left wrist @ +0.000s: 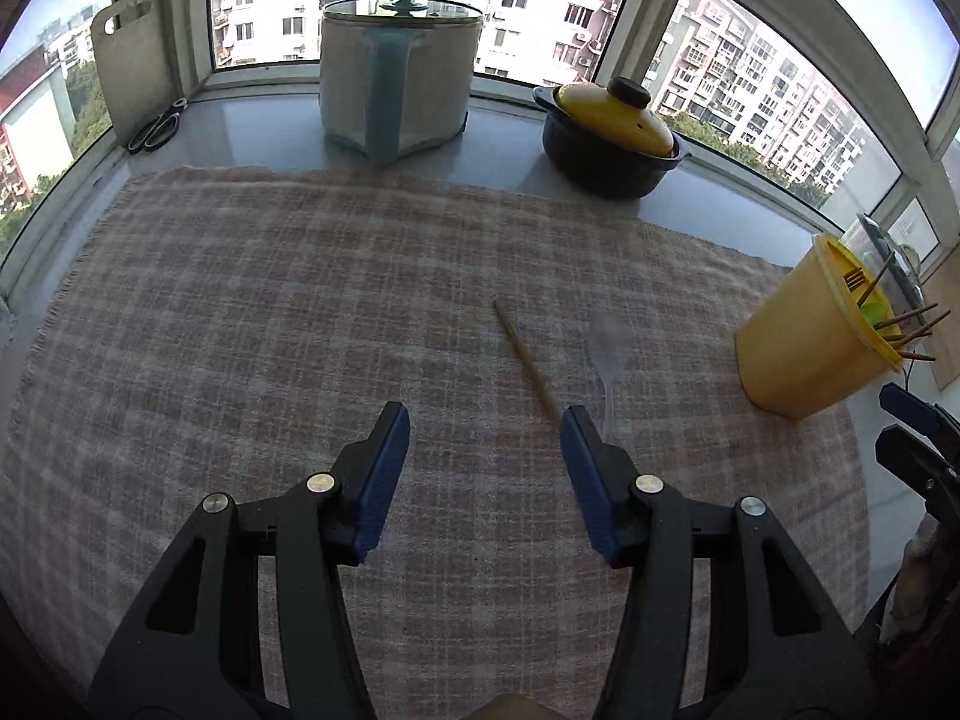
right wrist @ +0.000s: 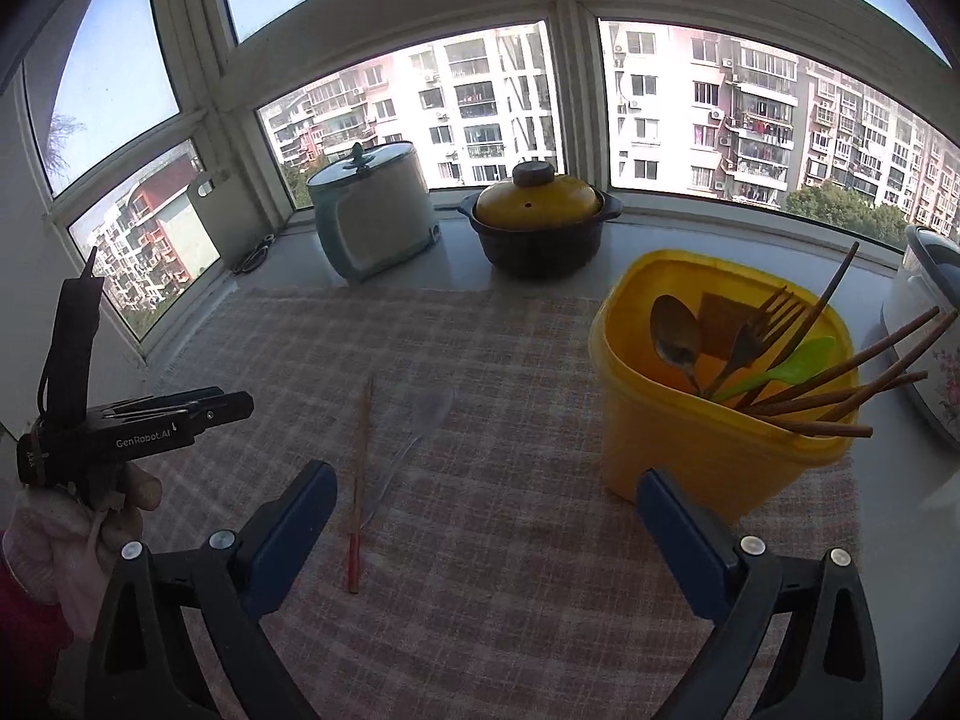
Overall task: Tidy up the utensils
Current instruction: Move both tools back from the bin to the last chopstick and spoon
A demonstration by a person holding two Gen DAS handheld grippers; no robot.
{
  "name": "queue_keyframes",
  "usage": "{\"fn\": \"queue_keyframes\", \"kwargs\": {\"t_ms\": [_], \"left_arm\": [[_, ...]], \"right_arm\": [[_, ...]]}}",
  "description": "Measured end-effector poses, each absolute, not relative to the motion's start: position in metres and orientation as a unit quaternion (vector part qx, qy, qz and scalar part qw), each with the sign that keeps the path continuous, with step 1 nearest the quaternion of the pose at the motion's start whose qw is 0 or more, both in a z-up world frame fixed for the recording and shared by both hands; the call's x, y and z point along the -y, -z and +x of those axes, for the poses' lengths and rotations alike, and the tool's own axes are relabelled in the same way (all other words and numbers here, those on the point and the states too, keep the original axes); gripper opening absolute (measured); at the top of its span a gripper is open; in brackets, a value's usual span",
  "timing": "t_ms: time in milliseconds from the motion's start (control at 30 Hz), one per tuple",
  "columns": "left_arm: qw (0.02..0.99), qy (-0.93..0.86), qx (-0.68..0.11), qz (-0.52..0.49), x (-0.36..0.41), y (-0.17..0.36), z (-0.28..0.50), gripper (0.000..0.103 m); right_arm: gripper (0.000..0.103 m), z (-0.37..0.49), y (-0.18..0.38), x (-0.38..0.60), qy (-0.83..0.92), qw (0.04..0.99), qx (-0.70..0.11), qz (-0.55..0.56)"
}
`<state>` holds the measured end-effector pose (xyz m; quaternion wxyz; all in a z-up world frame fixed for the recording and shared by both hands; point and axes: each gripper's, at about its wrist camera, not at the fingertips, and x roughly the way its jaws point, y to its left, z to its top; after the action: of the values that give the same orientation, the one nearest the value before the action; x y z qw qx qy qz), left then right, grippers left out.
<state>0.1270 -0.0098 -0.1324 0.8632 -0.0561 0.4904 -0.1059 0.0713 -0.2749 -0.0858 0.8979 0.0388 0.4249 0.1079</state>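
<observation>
On the cloth, chopstick lies lengthwise, red end nearest; both grippers' fingers spread, empty.

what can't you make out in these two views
- Chopstick: near end hidden behind the left gripper's finger in the left view.
- Clear spoon: faint against the cloth, outline blurred in both views.
- Bin: lower ends of its utensils hidden by its wall.
- Scissors: too small for detail.

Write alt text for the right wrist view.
A yellow tub holding chopsticks, fork and spoons stands on a checked cloth. Left of it lie one chopstick and a clear spoon, ahead of the open right gripper.
</observation>
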Motion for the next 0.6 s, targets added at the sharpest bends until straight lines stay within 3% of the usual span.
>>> {"fn": "queue_keyframes", "kwargs": {"t_ms": [233, 600], "left_arm": [[0.859, 0.093, -0.501, -0.046, 0.003, 0.159, 0.119, 0.054], [0.853, 0.077, -0.509, -0.090, -0.025, 0.174, 0.104, 0.054]], "right_arm": [[0.095, 0.085, 0.109, 0.252, -0.123, 0.880, -0.455, 0.053], [0.073, 0.109, 0.133, 0.219, -0.170, 0.852, -0.491, 0.063]]}}
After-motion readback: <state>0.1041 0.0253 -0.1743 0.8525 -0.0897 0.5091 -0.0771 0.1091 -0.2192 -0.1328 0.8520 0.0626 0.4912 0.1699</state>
